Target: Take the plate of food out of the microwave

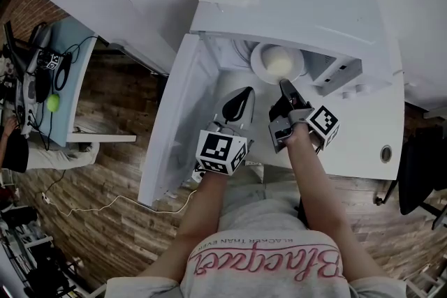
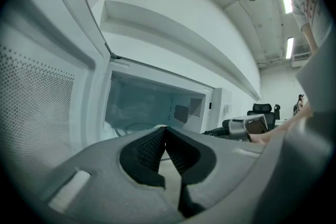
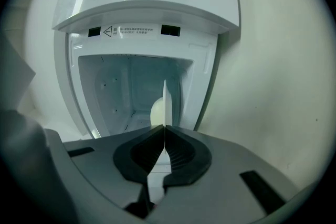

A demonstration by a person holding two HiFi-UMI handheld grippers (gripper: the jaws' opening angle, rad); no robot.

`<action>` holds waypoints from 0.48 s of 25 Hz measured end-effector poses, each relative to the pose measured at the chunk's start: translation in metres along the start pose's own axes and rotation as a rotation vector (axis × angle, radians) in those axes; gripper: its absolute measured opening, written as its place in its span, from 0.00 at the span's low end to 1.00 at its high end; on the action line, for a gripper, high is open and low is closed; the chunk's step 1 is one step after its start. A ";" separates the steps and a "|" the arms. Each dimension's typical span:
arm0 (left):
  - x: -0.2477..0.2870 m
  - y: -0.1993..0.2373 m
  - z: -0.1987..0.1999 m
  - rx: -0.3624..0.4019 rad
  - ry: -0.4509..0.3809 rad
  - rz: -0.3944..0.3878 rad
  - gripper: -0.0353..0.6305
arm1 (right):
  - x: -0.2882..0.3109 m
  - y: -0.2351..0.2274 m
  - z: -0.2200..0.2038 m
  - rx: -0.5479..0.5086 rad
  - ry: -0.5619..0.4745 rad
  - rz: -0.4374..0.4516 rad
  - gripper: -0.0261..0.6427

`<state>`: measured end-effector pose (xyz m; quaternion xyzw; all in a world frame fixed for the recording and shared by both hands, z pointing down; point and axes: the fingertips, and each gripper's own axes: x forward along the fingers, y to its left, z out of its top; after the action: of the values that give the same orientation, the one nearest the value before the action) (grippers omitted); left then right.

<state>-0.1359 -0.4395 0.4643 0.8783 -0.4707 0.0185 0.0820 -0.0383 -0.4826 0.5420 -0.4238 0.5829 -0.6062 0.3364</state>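
Here white plate [image 1: 259,59], pale food [image 1: 279,66]; right gripper [image 3: 164,128] clamps rim, left gripper [image 2: 166,131] closed.

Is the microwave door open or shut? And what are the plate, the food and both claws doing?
Microwave door: open, swung out wide.
Plate: inside the microwave, rim pinched by the right claw.
Food: on the plate.
Right claw: shut on the plate.
Left claw: shut, holding nothing.
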 end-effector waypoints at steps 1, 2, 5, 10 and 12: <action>-0.001 -0.002 -0.001 -0.001 0.002 -0.002 0.06 | -0.002 0.000 0.000 0.002 -0.001 0.005 0.06; -0.001 -0.003 -0.002 -0.003 0.004 -0.003 0.06 | -0.004 0.000 0.000 0.002 -0.002 0.009 0.06; -0.002 -0.007 -0.006 -0.008 0.011 -0.008 0.06 | -0.010 -0.001 0.000 0.005 -0.004 0.021 0.06; -0.003 -0.012 -0.011 -0.011 0.020 -0.019 0.06 | -0.015 -0.001 -0.001 0.014 -0.008 0.045 0.06; -0.004 -0.013 -0.011 -0.014 0.019 -0.019 0.06 | -0.017 -0.001 -0.002 0.010 -0.009 0.048 0.07</action>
<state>-0.1271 -0.4279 0.4732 0.8819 -0.4617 0.0229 0.0929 -0.0326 -0.4662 0.5406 -0.4108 0.5884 -0.5989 0.3556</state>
